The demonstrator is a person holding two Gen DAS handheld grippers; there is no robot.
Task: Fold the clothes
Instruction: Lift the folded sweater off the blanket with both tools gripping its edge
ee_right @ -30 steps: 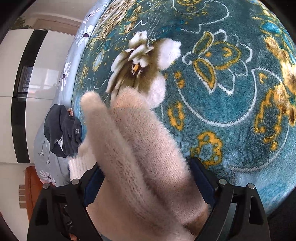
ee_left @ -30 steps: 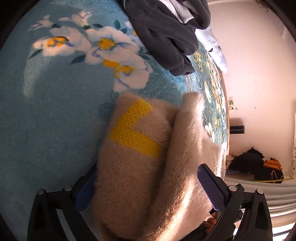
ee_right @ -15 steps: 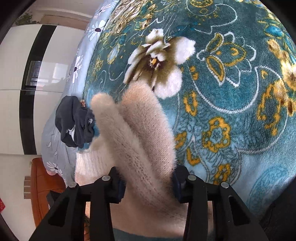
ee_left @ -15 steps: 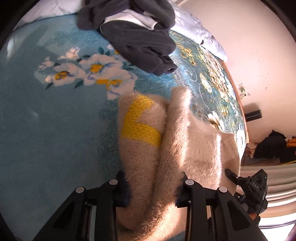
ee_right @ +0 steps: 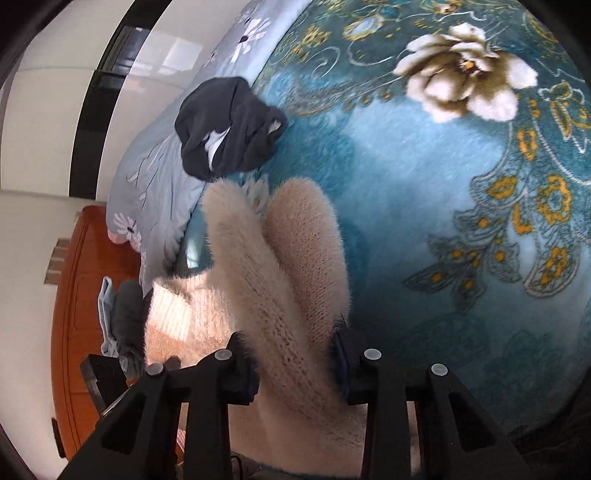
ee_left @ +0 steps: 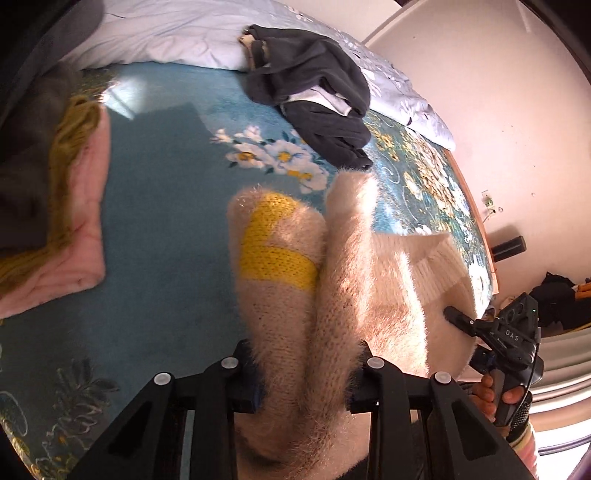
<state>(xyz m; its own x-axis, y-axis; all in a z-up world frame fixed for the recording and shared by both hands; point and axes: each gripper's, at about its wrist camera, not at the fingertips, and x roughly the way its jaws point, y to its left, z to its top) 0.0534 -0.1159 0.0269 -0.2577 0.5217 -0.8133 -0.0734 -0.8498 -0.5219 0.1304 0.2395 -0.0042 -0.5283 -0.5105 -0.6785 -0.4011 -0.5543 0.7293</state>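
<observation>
A fuzzy beige sweater (ee_left: 343, 280) with a yellow knit patch (ee_left: 273, 254) is bunched and held above the blue floral blanket (ee_left: 166, 221). My left gripper (ee_left: 304, 373) is shut on a thick fold of it. In the right wrist view the same beige sweater (ee_right: 291, 280) rises in two folds between the fingers, and my right gripper (ee_right: 297, 365) is shut on it. The right gripper (ee_left: 498, 343), held in a hand, also shows at the sweater's far edge in the left wrist view.
A dark grey garment (ee_left: 317, 92) lies crumpled near the pale floral pillow (ee_left: 177, 33); it is the dark grey garment (ee_right: 229, 125) in the right wrist view too. A folded pink and mustard stack (ee_left: 70, 221) sits at left. An orange wooden headboard (ee_right: 77, 295) stands beside the bed.
Both grippers went from open around the sweater to shut on it, then lifted and drew back, so more of the bed and the folded stack came into view.
</observation>
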